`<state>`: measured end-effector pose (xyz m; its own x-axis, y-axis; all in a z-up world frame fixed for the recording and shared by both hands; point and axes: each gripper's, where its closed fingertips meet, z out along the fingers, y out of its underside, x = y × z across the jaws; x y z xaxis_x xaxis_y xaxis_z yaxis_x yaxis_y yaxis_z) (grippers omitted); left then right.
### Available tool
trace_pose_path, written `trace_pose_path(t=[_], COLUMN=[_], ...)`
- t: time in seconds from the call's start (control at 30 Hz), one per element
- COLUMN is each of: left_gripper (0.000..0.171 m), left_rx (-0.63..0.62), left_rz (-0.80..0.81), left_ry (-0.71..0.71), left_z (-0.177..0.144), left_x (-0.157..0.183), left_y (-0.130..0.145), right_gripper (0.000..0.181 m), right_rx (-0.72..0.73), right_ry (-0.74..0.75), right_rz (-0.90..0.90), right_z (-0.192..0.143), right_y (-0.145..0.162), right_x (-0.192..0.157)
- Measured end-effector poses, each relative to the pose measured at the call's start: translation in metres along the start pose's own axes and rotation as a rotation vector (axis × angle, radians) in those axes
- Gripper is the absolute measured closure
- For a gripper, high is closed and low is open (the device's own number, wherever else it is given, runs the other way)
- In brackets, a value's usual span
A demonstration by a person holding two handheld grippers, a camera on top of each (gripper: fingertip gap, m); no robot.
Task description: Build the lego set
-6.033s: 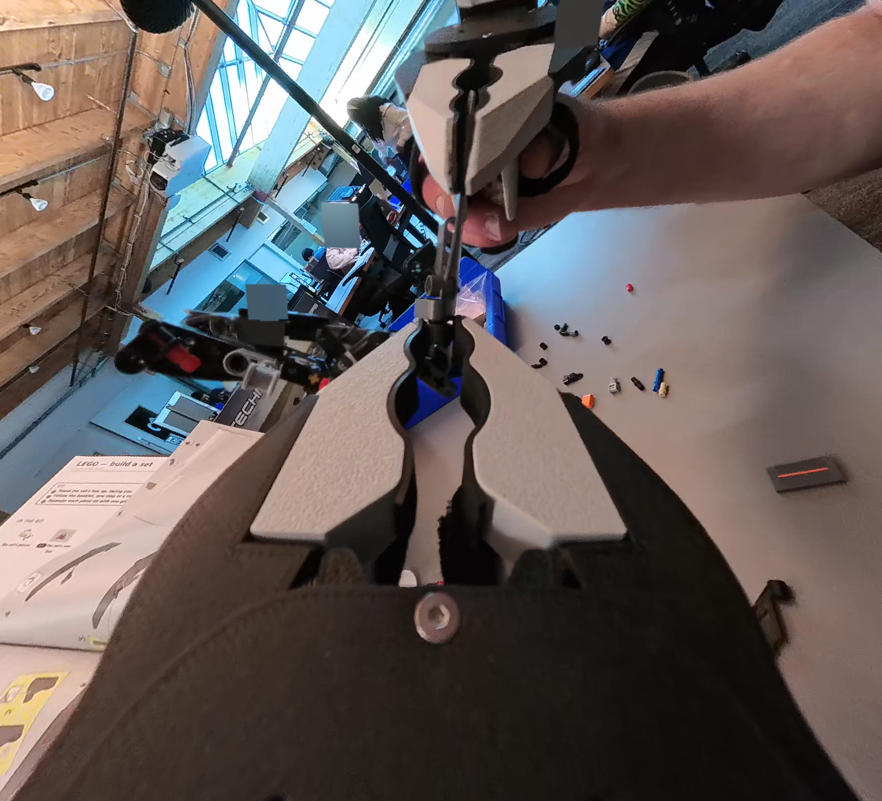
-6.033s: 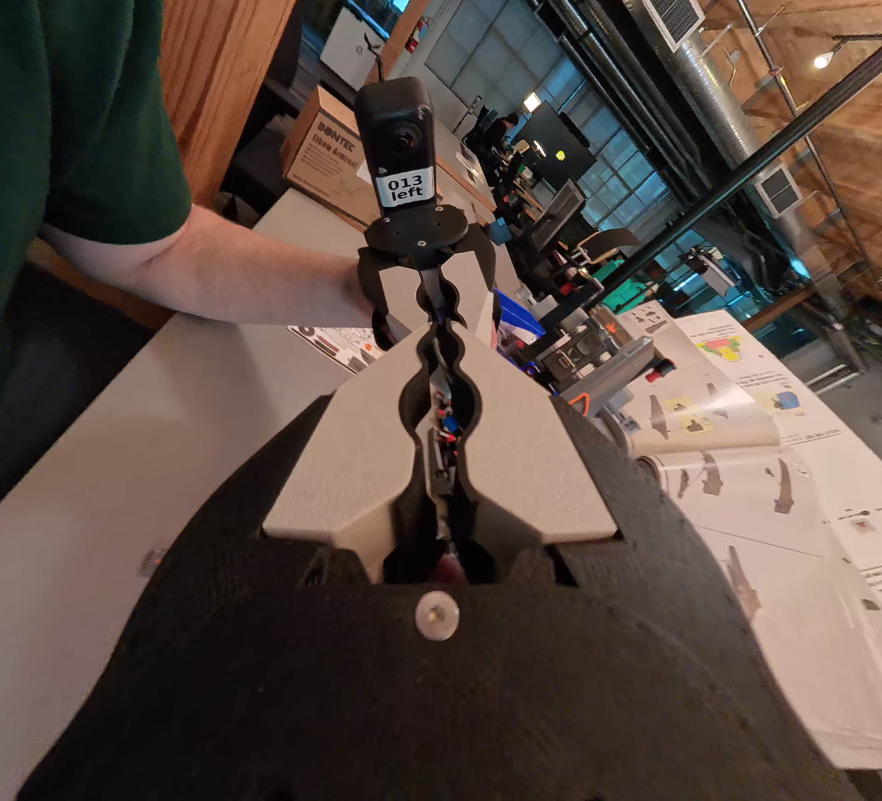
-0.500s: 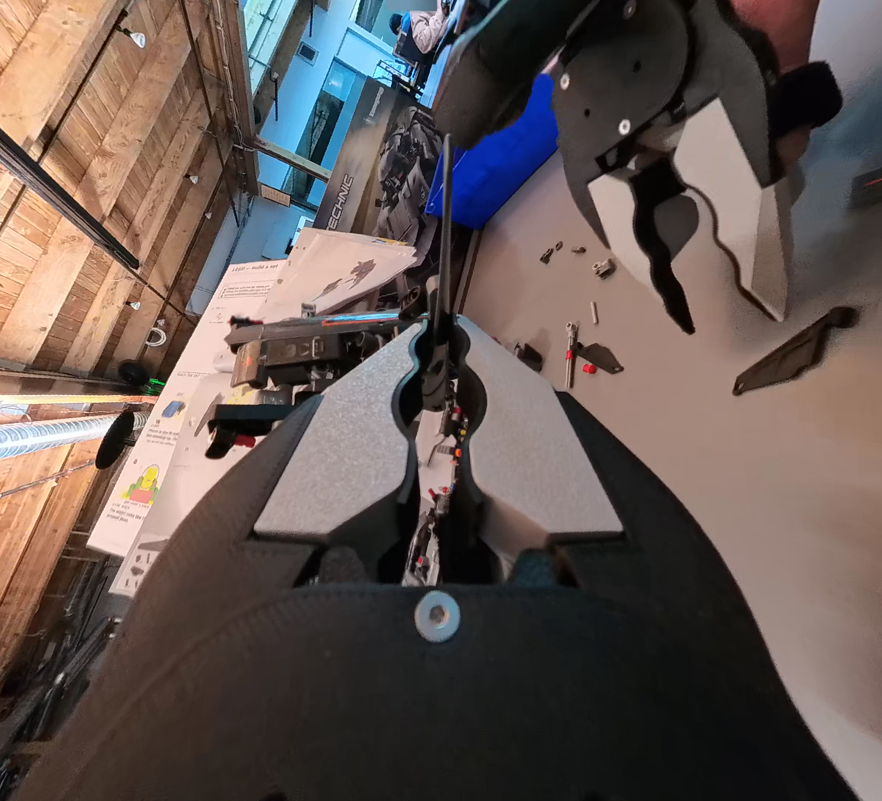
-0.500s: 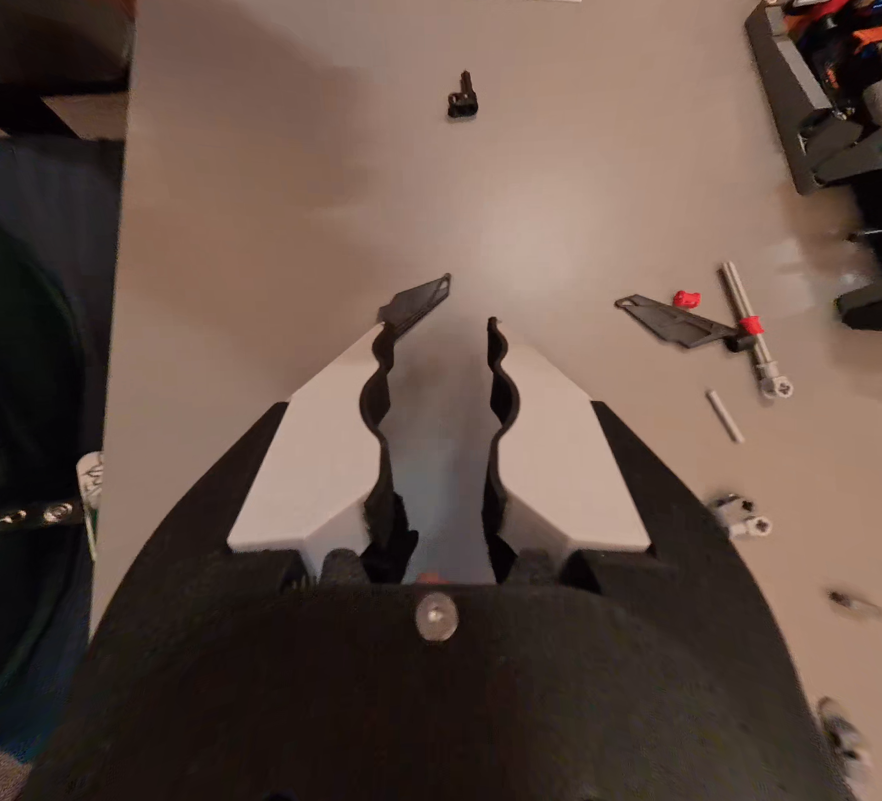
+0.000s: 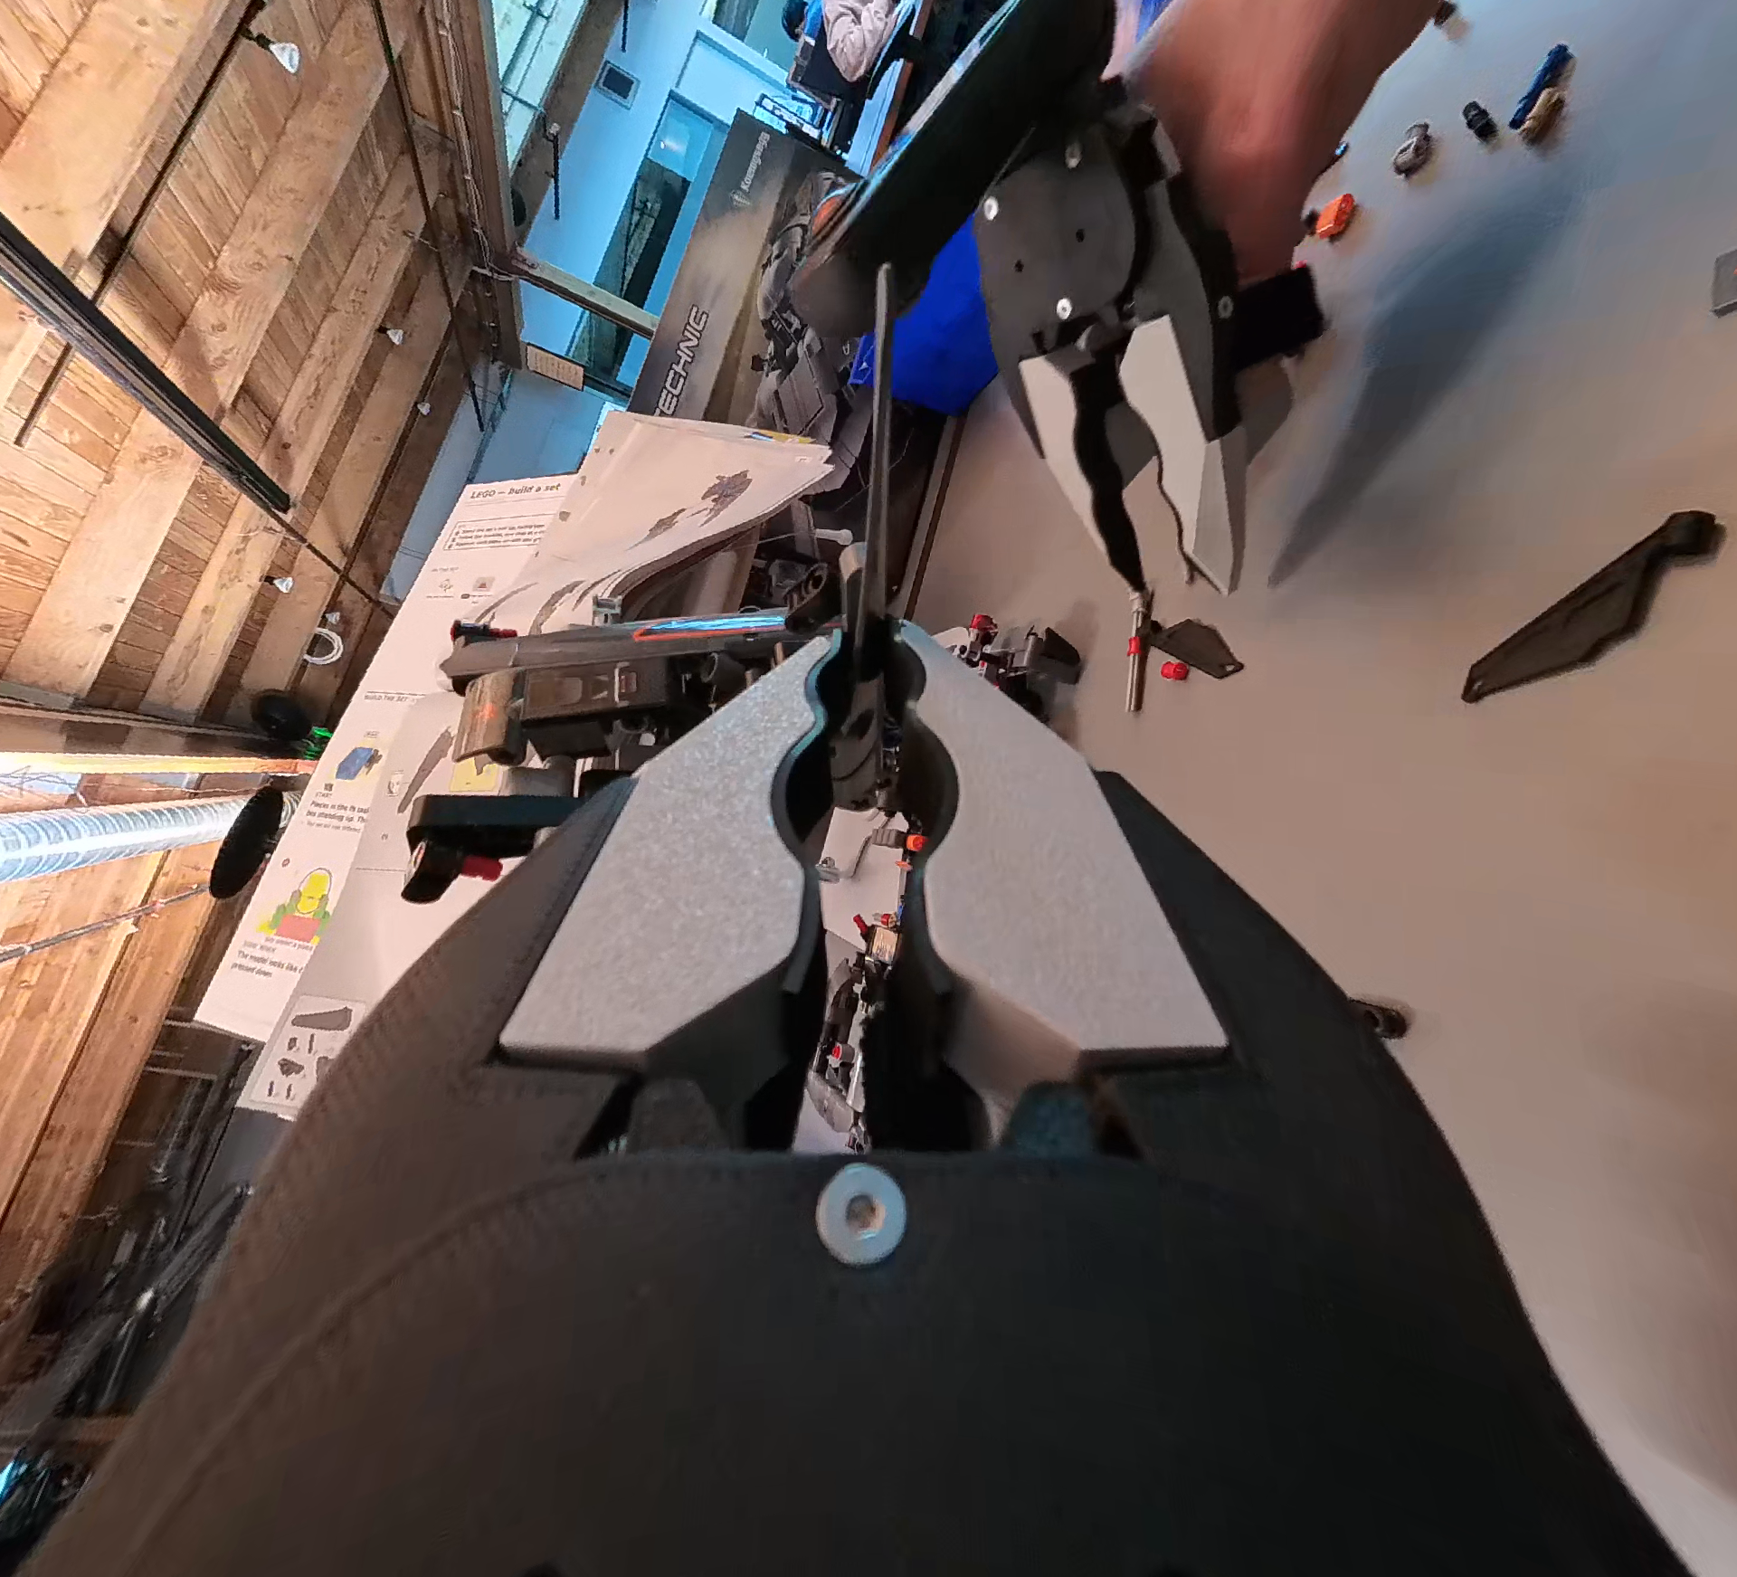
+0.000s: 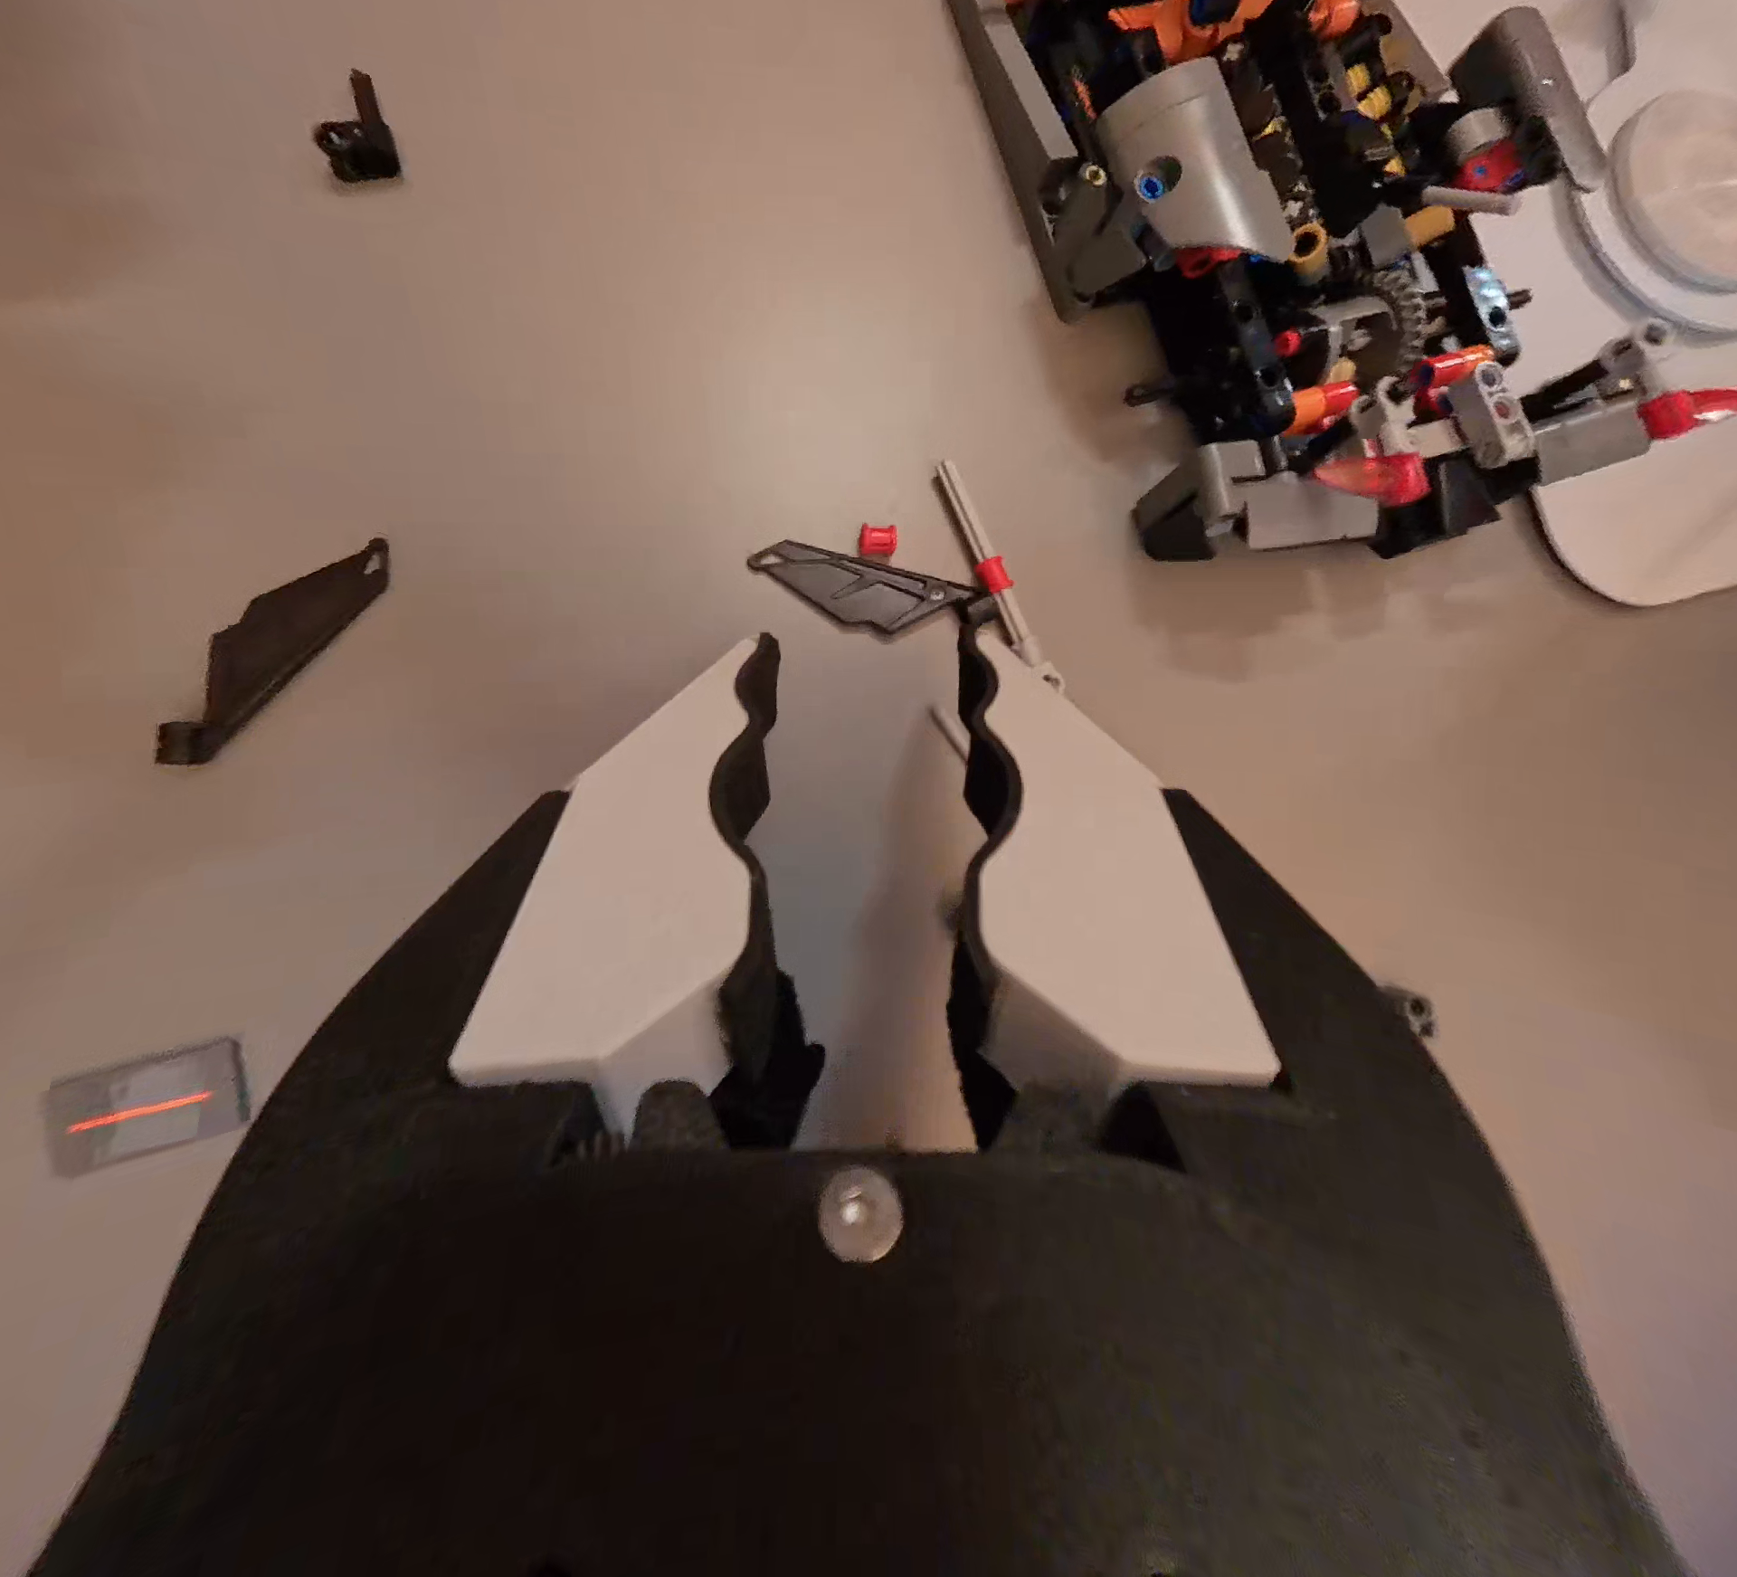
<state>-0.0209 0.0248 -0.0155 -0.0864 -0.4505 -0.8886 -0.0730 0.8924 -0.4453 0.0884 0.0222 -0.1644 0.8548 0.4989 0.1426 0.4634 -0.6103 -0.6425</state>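
My left gripper is shut on a long thin black axle that carries a small grey connector; it sticks up past the fingertips. My right gripper is open and empty, low over the grey table; it also shows in the left wrist view. Just ahead of its tips lie a small black angular panel, a loose red bush and a grey axle with a red bush. The partly built model stands at the upper right.
A long black wing panel, a small black connector and a grey tile with an orange stripe lie to the left. Instruction sheets, a blue bin and small loose parts lie farther off. Left tips to right tips: about 20 cm.
Six seconds ago both grippers held the axle; the right has since let go and opened. In the last half second it moved right, to the small panel and grey axle.
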Motion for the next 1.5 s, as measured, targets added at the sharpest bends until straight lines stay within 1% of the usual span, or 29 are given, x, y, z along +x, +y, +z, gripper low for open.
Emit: trace_pose_path(t=[0.07, 0.13, 0.2, 0.3, 0.33, 0.43, 0.5, 0.6, 0.7, 0.8, 0.87, 0.93, 1.0, 1.13, 1.3, 1.33, 1.5], left_gripper=[0.167, 0.168, 0.167, 0.167, 0.168, 0.167, 0.167, 0.167, 0.167, 0.167, 0.167, 0.167, 0.168, 0.168, 0.168, 0.168, 0.168], left_rx=[0.000, 0.000, 0.000, 0.001, -0.001, 0.000, 0.005, 0.014, 0.024, 0.032, 0.035, 0.038, 0.042, 0.046, 0.045, 0.040, 0.047], left_rz=[0.000, -0.002, 0.001, -0.002, -0.003, -0.010, -0.017, -0.024, -0.024, -0.020, -0.022, -0.026, -0.028, -0.028, -0.020, -0.011, -0.024], left_ry=[-0.001, 0.001, 0.002, 0.008, 0.009, 0.011, 0.010, 0.008, 0.010, 0.010, 0.007, 0.004, 0.003, 0.010, 0.031, 0.036, 0.107], left_z=[-0.001, -0.002, -0.005, -0.007, -0.008, -0.009, -0.010, -0.011, -0.013, -0.015, -0.016, -0.017, -0.019, -0.020, -0.020, -0.019, -0.008], left_x=[0.000, 0.000, 0.001, 0.004, 0.005, 0.008, 0.009, 0.010, 0.012, 0.013, 0.012, 0.012, 0.012, 0.015, 0.027, 0.030, 0.060], left_y=[0.001, 0.002, 0.002, 0.003, 0.004, 0.007, 0.006, 0.005, 0.002, -0.001, -0.001, -0.001, -0.002, -0.003, -0.002, -0.002, -0.001], right_gripper=[0.148, 0.148, 0.152, 0.154, 0.158, 0.156, 0.160, 0.162, 0.175, 0.176, 0.176, 0.177, 0.177, 0.177, 0.177, 0.177, 0.177], right_rx=[0.021, 0.026, 0.022, -0.053, -0.071, -0.116, -0.116, -0.109, -0.091, -0.060, -0.051, -0.043, -0.002, 0.018, -0.058, -0.055, -0.018], right_ry=[-0.113, -0.231, -0.311, -0.326, -0.318, -0.283, -0.274, -0.241, -0.218, -0.206, -0.171, -0.179, -0.157, -0.202, -0.216, -0.195, -0.193], right_rz=[0.000, 0.012, 0.028, 0.047, 0.046, 0.090, 0.101, 0.092, 0.103, 0.130, 0.117, 0.113, 0.105, 0.154, 0.082, 0.071, 0.112], right_z=[-0.001, -0.008, -0.015, -0.016, -0.016, -0.013, -0.012, -0.010, -0.012, -0.012, -0.013, -0.014, -0.017, -0.028, -0.038, -0.039, -0.047], right_y=[-0.006, -0.011, -0.014, -0.005, -0.002, 0.007, 0.009, 0.008, 0.009, 0.009, 0.010, 0.010, 0.006, 0.008, 0.021, 0.021, 0.020], right_x=[-0.016, -0.045, -0.075, -0.104, -0.111, -0.124, -0.131, -0.133, -0.135, -0.141, -0.141, -0.144, -0.141, -0.137, -0.130, -0.126, -0.117])
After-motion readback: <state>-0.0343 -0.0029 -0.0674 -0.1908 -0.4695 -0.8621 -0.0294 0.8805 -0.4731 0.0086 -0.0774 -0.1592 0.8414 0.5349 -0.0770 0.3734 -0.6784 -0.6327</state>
